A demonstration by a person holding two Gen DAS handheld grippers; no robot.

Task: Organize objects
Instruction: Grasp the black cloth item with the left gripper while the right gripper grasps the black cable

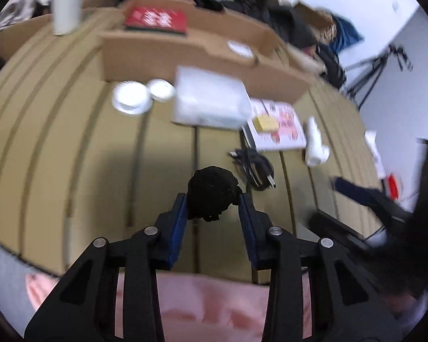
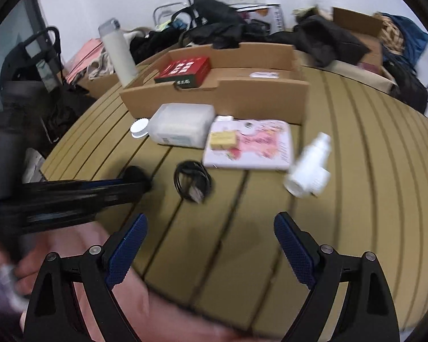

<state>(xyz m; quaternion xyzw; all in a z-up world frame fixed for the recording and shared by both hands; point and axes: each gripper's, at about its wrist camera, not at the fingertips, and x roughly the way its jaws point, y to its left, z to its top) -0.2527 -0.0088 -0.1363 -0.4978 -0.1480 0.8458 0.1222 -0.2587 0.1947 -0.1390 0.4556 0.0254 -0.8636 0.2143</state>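
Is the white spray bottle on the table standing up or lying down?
Lying down. The white spray bottle rests on its side on the slatted table, just right of the pink-printed book, its nozzle end pointing away from the right wrist camera.

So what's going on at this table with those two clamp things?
A person is tidying a cluttered slatted table, holding a two-finger gripper in each hand. The left gripper is round a black fuzzy ball, its pads right against it. The right gripper hangs open and empty near a coiled black cable and a white bottle. A cardboard tray already holds a red box.
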